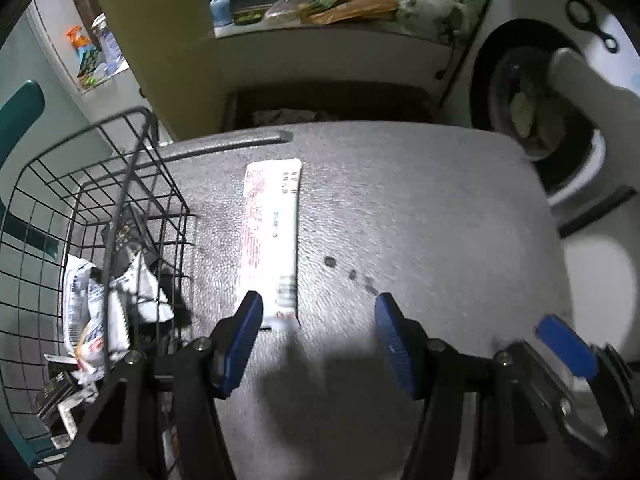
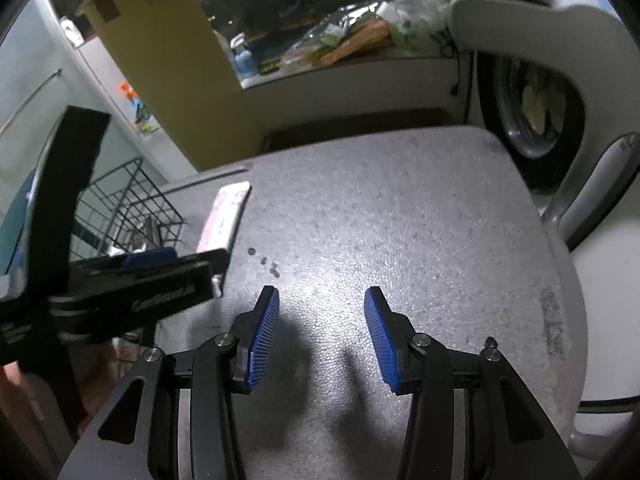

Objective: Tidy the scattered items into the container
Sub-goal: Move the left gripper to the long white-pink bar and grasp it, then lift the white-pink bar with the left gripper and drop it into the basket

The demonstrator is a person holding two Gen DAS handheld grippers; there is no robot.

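One long white packet with red print is lying flat on the grey pebbled surface, running lengthwise away from the left gripper. Its near end is sitting just in front of and touching the tip of that gripper's left blue pad, so the packet is lining up with the left side of the gap rather than between the jaws, which are standing wide apart and holding nothing. A black wire basket is standing just to the packet's left, with several wrappers and packets piled inside it. The right gripper is hovering over a bare stretch of the surface, its jaws likewise spread open and empty, with the packet well off to its left, beside the basket.
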